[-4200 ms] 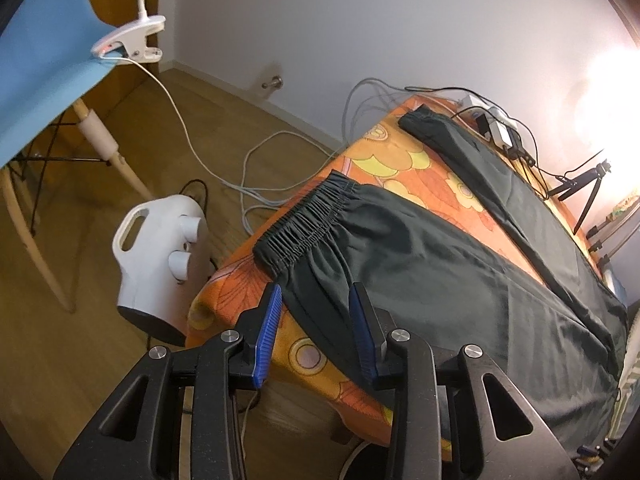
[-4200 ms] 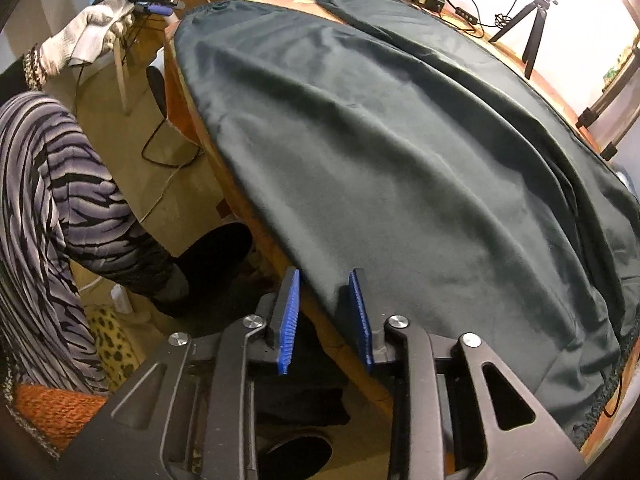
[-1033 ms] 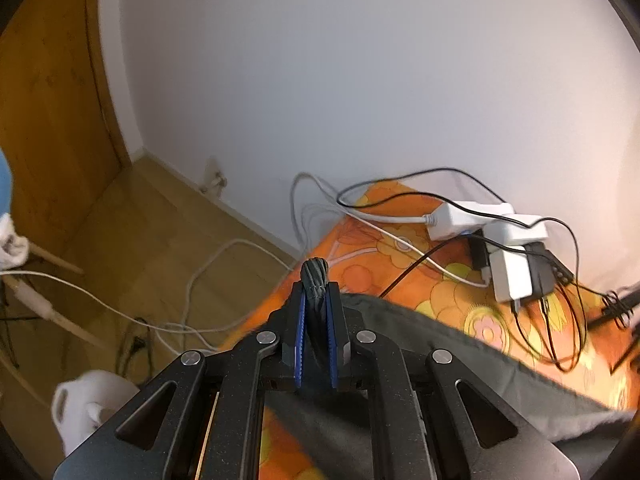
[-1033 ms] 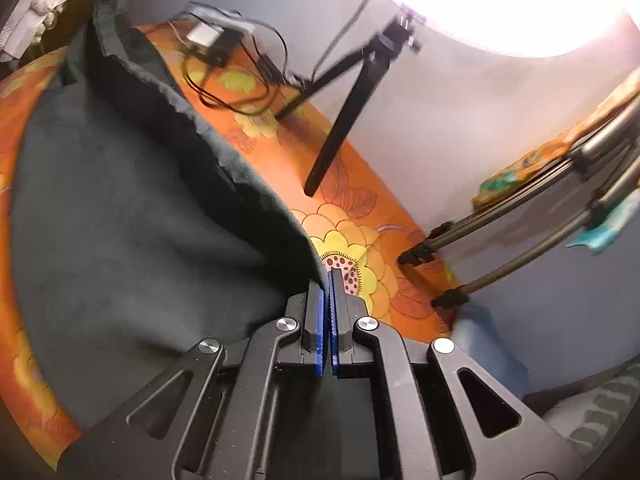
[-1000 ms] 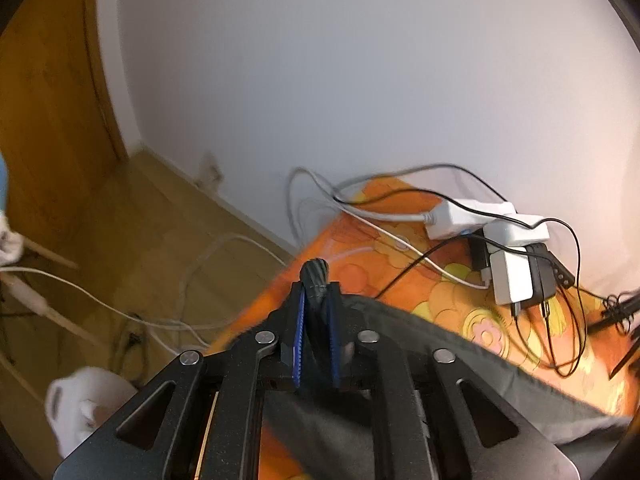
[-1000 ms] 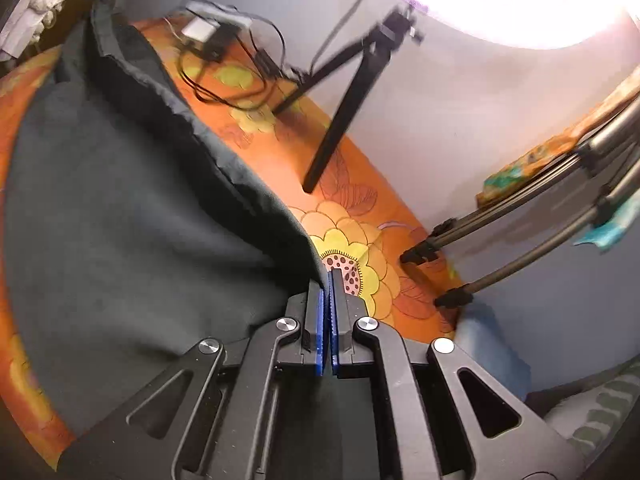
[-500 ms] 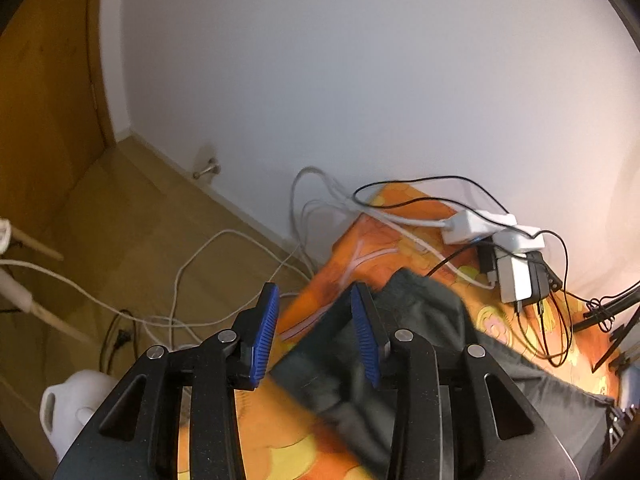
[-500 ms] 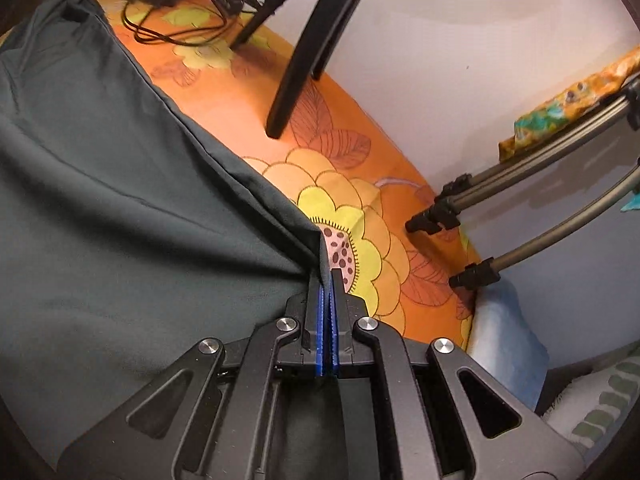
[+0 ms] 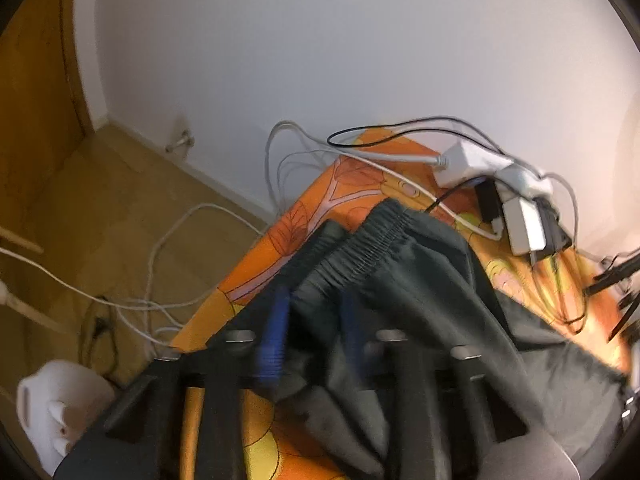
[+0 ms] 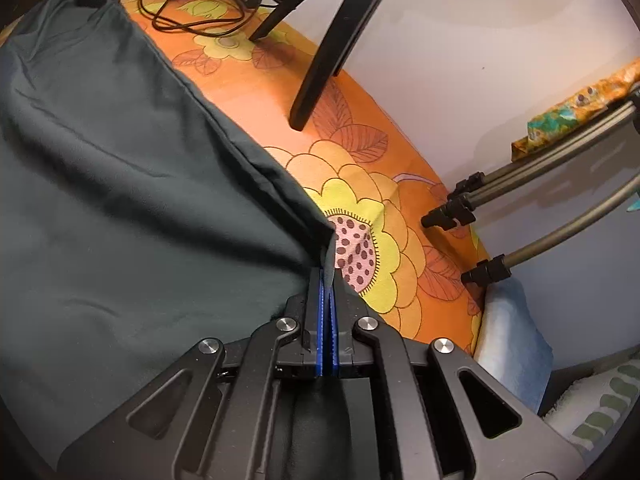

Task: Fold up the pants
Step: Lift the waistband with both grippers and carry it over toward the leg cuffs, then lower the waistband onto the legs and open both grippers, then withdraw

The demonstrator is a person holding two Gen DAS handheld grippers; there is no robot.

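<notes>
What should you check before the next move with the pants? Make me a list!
1. Right gripper pinching the pants edge: ok.
2. Left gripper gripping the waistband: cannot tell; the picture is blurred, its jaws have just been closing with cloth between them.
3. Waistband lying smooth: not ok, bunched.
4. Chargers and cables clear of the cloth: not ok, one cable touches the waistband.
5. Tripod leg clear of the pants: ok.
</notes>
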